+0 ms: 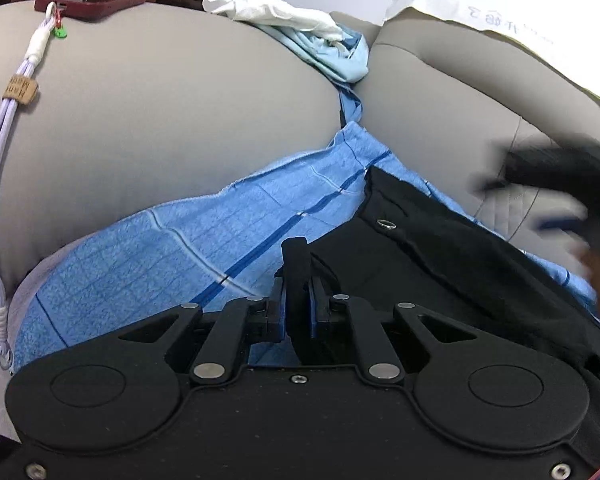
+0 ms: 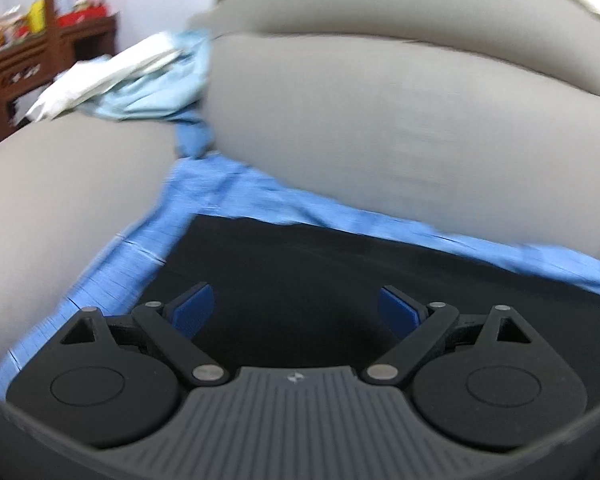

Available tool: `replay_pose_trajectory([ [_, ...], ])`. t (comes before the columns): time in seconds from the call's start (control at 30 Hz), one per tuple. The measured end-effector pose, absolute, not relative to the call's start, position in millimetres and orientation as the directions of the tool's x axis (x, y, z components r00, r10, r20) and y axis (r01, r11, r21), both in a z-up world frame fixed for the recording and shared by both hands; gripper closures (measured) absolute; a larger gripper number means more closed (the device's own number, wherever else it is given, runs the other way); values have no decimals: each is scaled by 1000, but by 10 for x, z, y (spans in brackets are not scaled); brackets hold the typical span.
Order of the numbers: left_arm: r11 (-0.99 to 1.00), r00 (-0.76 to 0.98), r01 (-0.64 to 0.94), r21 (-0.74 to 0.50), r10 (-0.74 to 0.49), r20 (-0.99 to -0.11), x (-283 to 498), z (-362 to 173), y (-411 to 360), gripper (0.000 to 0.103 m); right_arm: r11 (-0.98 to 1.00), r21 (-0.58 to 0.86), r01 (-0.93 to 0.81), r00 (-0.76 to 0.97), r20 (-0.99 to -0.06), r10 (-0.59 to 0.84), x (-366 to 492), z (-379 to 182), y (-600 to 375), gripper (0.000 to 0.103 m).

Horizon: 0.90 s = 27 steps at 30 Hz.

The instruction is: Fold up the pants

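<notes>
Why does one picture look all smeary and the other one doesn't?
Right wrist view: nearly everything is smeared, the blue cloth and sofa too. Left wrist view: mostly sharp, the pants look crisp, only the dark shape at the right edge is smeared. Both views bulge like a fishbowl.

Motion-blurred dark shape (image 1: 556, 172) at the left view's right edge, identity unclear.

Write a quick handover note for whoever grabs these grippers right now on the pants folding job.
Left gripper: shut on a fold of the black pants near the waistband snap.
Right gripper: open, empty, above the pants; its view is blurred.
Pants lie on a blue checked cloth on the grey sofa.
Done: left grip taken.
Left: right grip, then the folds; none visible yet.
</notes>
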<state>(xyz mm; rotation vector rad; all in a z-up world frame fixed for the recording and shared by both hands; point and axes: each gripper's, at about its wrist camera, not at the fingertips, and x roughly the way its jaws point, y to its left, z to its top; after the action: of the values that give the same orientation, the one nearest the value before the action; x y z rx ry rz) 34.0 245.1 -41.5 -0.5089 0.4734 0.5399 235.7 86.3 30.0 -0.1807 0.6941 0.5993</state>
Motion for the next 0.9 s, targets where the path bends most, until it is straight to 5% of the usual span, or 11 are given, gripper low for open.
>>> replay_pose_trajectory([
  [0.3,748,790,-552,-368,328,-519,184,-386,2528,93,807,-66,-587,541,-774,331,2750,-244,2397,10],
  [0.4,749,806,-542,-380,338,-485,98,-325,2517,93,824,-73,-562,519,-807,282,2793,-394,2504,44],
  [0.6,717,814,-567,-406,413,-408,-170,-170,2515,96,833,-114,-542,582,-765,274,2610,-283,2701,70],
  [0.8,692,753,-645,-324,505,-421,-233,-142,2552,97,795,32,-606,516,-745,423,2534,-149,2934,72],
  [0.9,668,715,-681,-300,521,-466,-212,-175,2563,95,775,58,-630,488,-746,453,2513,-182,2948,56],
])
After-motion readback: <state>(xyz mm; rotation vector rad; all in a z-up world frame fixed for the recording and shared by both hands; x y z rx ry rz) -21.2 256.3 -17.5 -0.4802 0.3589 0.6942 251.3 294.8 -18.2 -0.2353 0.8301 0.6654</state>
